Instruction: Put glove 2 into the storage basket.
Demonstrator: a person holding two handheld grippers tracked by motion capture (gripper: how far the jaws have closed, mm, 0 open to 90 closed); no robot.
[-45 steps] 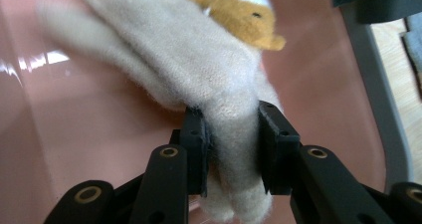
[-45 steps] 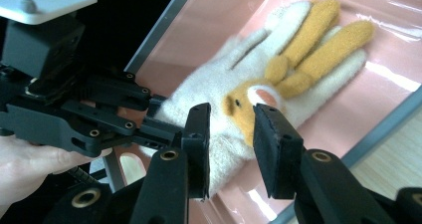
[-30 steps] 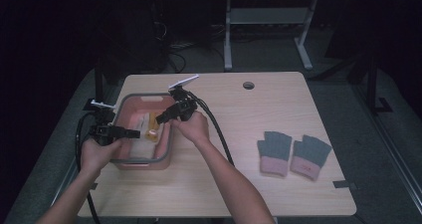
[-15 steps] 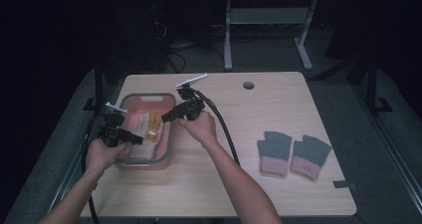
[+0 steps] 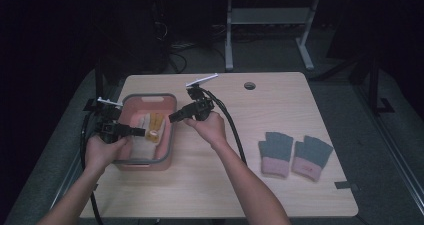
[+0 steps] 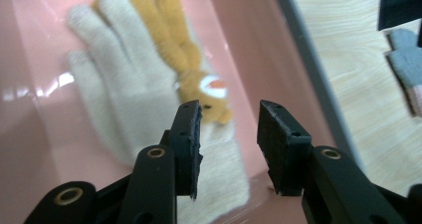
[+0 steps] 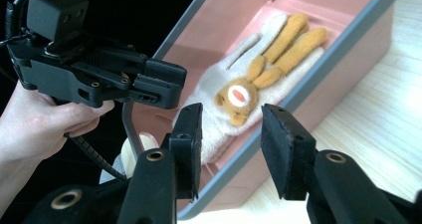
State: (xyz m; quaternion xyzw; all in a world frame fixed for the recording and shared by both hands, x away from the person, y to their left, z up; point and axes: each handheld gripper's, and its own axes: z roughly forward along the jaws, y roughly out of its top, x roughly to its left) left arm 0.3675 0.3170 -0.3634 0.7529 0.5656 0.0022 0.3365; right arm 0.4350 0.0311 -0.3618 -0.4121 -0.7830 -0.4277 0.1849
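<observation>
Wooden worktop [image 5: 280, 105], pale grain, centre frame. Pink plastic bin [image 5: 167, 135] at left holds fuzzy cream-and-orange gloves [image 6: 149, 79]. Left gripper [image 6: 229, 134] and right gripper [image 7: 231, 134] both jaws apart, empty. Grey-pink knitted gloves [image 5: 294, 154] lower right.

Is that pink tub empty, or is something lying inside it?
Not empty. The pink plastic tub with a grey rim holds a cream knitted glove lying flat on its bottom, with an orange plush bunny on it.

One pink bin [image 5: 170, 130], one cream-and-orange glove [image 6: 149, 84], two grey-and-pink gloves [image 5: 295, 155], two hand-held grippers [image 5: 145, 132].
</observation>
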